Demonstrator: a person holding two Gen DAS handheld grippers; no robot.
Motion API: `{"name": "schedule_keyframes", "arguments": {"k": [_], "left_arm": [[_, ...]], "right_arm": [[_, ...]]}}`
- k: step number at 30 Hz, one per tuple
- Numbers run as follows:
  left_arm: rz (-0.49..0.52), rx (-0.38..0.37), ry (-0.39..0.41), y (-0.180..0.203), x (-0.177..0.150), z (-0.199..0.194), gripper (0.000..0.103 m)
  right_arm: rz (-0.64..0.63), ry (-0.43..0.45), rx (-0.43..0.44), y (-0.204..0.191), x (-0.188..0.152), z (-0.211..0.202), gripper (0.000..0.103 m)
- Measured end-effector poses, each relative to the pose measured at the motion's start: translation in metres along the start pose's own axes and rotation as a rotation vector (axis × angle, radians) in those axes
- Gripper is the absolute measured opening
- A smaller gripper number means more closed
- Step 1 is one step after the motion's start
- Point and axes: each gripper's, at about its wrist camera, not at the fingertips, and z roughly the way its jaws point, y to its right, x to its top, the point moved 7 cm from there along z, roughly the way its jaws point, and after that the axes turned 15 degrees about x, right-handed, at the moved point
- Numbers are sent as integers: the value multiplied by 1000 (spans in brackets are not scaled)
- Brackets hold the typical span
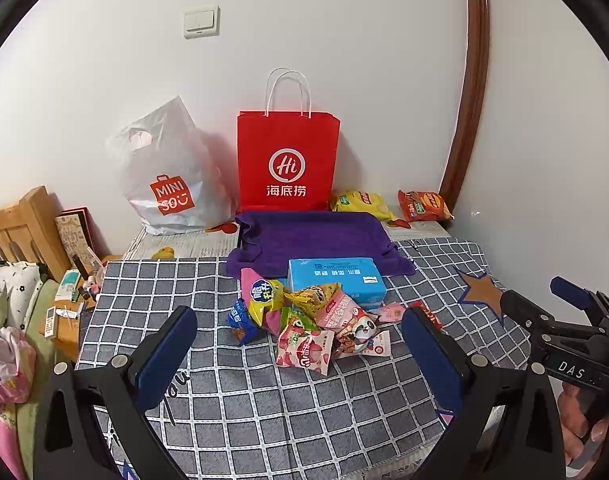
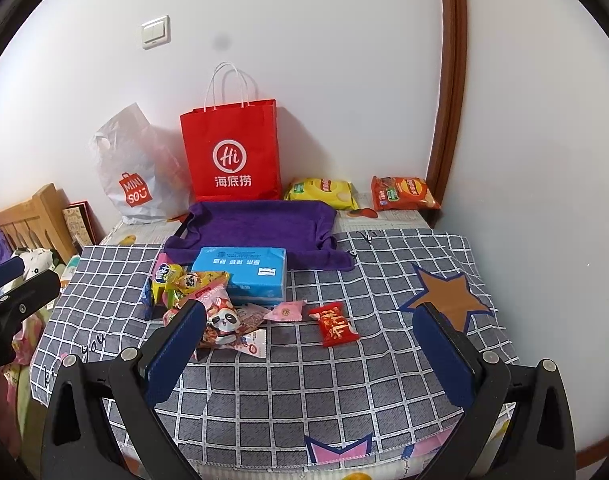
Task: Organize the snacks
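Snack packets [image 1: 308, 320] sit heaped mid-desk on the grey checked cloth [image 1: 264, 400], touching a light blue tissue pack [image 1: 336, 280]. Red candy wrapper [image 2: 336, 324] lies just right of them. Left hand-held gripper [image 1: 300, 360] and right hand-held gripper [image 2: 308, 352] both hover spread wide, holding nothing.

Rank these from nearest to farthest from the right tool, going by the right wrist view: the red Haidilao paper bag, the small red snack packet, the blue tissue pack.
1. Small red snack packet: alone on the checked cloth, just ahead of the right tool.
2. Blue tissue pack: further back, left of centre, beside the snack pile.
3. Red Haidilao paper bag: upright against the back wall.
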Motion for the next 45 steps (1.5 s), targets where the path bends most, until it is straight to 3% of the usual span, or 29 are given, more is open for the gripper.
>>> {"name": "schedule_keyframes", "arguments": {"k": [45], "left_arm": [[-2,-6,-1,2,-5,-2,102]], "right_arm": [[-2,-4,10,-3,-6,0,102]]}}
